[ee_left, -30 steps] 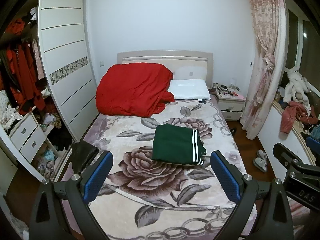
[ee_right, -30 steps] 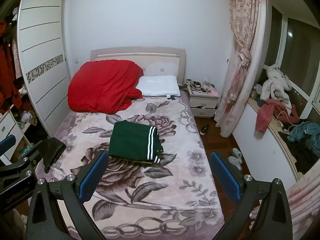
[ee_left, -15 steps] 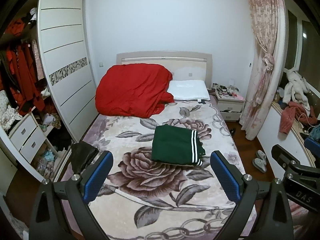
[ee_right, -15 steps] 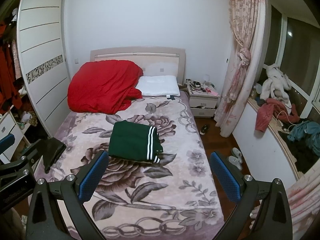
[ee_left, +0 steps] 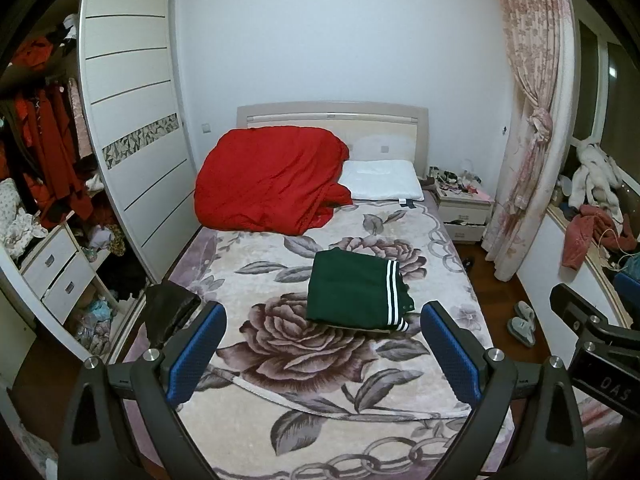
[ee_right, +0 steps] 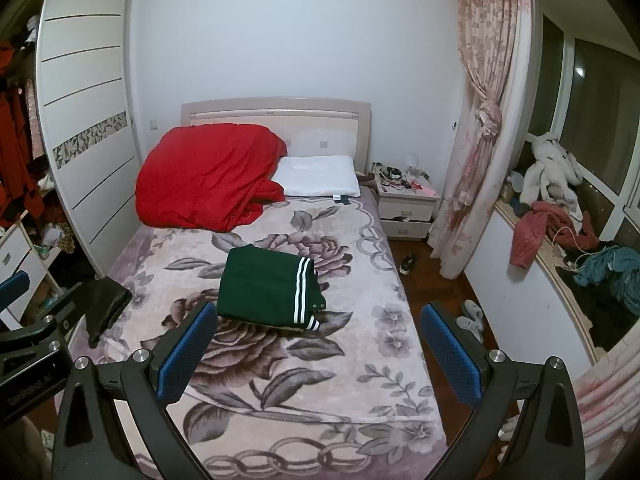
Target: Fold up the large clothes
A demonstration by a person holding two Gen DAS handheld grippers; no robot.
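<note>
Both grippers, left gripper [ee_left: 320, 350] and right gripper [ee_right: 318, 350], hang above the foot of the floral-blanketed bed [ee_left: 320, 380] with jaws wide apart and empty. Beyond them, untouched, the folded dark green garment with white stripes [ee_left: 356, 294] lies mid-bed. A crumpled red duvet [ee_left: 272, 184] and white pillow [ee_left: 382, 180] sit by the headboard, a black cloth [ee_left: 170, 312] at the bed's left edge.

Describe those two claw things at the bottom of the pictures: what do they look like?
Both are alike. The left gripper and the right gripper each have two black, angular fingers with triangular cut-outs, silver bolt heads on top, and blue dimpled pads lining the inner faces of the jaws. Seen side-on from the other camera, each black body carries pale lettering. No cables, sleeves or hands show.
</note>
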